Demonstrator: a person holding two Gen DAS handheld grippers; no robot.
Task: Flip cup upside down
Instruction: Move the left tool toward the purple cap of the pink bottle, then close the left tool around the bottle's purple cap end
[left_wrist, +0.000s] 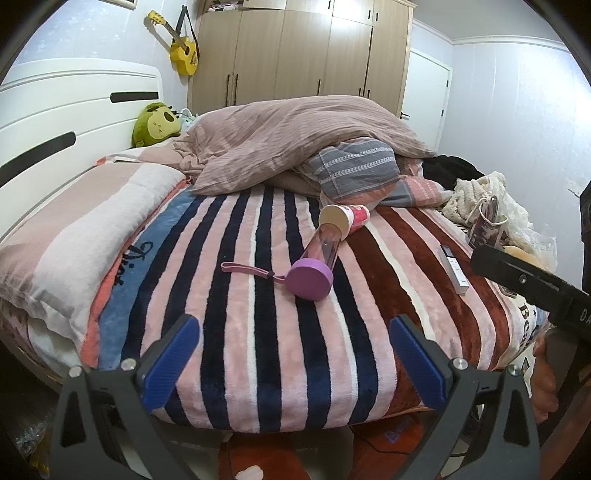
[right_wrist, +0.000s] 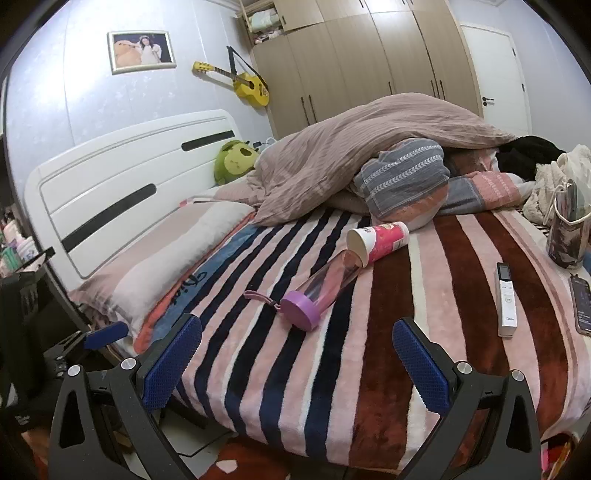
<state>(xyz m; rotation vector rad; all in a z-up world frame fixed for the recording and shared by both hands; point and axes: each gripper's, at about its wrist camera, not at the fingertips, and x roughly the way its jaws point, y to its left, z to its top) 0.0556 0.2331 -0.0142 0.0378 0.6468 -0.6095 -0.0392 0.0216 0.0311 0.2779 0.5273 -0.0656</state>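
Observation:
A pink and white paper cup (left_wrist: 345, 218) lies on its side on the striped blanket (left_wrist: 236, 295), its open mouth toward me; it also shows in the right wrist view (right_wrist: 378, 240). A clear bottle with a purple lid (left_wrist: 314, 267) lies on its side against the cup's mouth, also seen in the right wrist view (right_wrist: 317, 291). My left gripper (left_wrist: 293, 363) is open and empty, hovering above the bed's near edge, well short of the cup. My right gripper (right_wrist: 295, 367) is open and empty, also at the near edge.
A white remote (right_wrist: 506, 299) and a phone (right_wrist: 583, 304) lie at the right. A heaped quilt (right_wrist: 369, 155) and pillows fill the back of the bed. A small bag (right_wrist: 567, 229) stands far right. The white headboard (right_wrist: 122, 184) is on the left.

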